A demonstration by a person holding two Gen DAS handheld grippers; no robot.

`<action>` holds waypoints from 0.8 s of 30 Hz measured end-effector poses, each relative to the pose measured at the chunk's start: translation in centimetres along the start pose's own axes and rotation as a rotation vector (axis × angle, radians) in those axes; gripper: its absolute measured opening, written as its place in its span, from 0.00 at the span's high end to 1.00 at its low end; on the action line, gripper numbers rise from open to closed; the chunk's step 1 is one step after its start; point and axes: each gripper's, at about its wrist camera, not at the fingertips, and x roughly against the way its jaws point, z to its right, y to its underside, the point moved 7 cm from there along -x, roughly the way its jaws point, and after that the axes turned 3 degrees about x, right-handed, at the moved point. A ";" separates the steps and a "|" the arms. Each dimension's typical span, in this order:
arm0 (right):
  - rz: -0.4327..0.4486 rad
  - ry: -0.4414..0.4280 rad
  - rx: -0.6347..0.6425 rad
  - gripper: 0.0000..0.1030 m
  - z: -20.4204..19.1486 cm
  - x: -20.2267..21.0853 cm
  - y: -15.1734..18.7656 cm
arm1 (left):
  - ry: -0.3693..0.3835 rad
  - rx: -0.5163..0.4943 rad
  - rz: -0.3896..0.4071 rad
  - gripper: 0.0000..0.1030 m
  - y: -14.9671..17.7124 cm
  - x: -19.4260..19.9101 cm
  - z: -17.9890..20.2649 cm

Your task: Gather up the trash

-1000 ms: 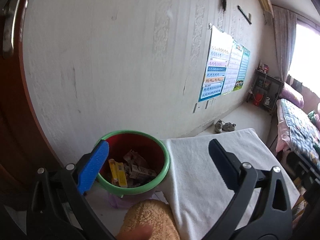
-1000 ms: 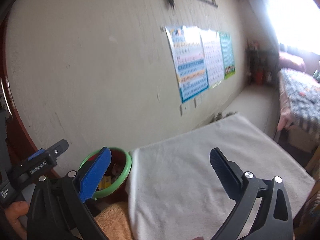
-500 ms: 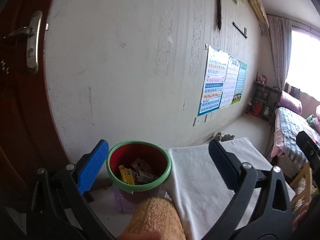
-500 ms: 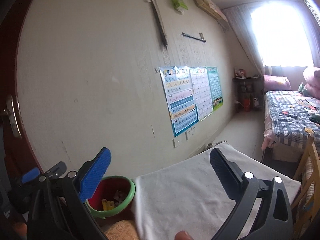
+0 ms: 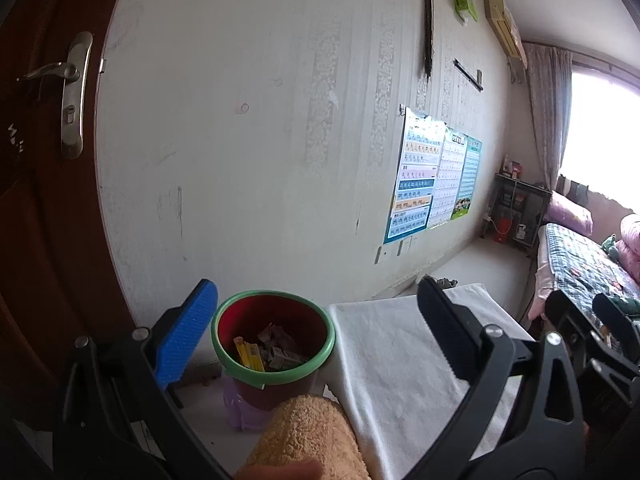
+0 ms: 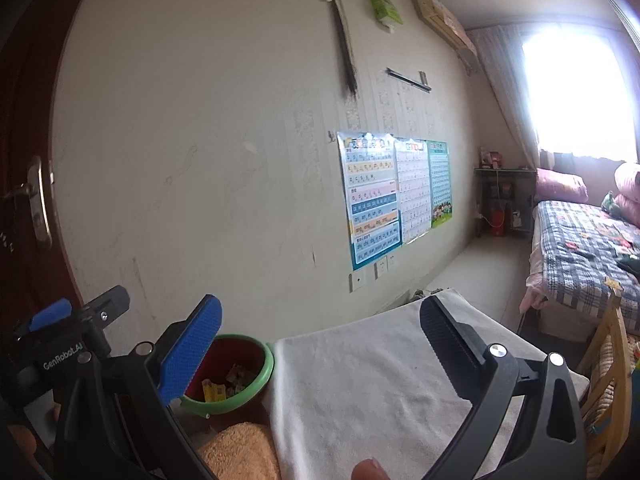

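Observation:
A red bucket with a green rim (image 5: 272, 376) stands on the floor by the wall, left of the white-covered table (image 5: 400, 360). Several wrappers (image 5: 268, 354) lie inside it. It also shows in the right wrist view (image 6: 230, 404). My left gripper (image 5: 316, 324) is open and empty, held above and in front of the bucket. My right gripper (image 6: 320, 340) is open and empty above the table's left part. The left gripper's body (image 6: 60, 344) shows at the far left of the right wrist view.
A tan fuzzy towel (image 5: 308, 436) lies at the table's near left corner. A brown door (image 5: 40, 160) with a metal handle is at the left. Posters (image 5: 432, 184) hang on the wall. A bed (image 6: 588, 248) stands at the right.
Both grippers have pulled back and tilted up, so the bucket and table look smaller and lower and more wall shows. Both stayed open and empty.

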 end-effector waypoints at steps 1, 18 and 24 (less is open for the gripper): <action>0.005 0.006 0.014 0.07 -0.1 0.1 0.0 | -0.008 -0.001 -0.001 0.05 0.1 -0.1 -0.1; -0.011 0.055 -0.095 0.07 2.8 0.2 0.7 | -0.008 -0.013 0.001 0.05 0.1 -0.2 0.1; -0.019 0.042 -0.066 0.07 2.0 0.1 0.8 | -0.014 -0.018 -0.009 0.05 0.4 -0.4 -0.2</action>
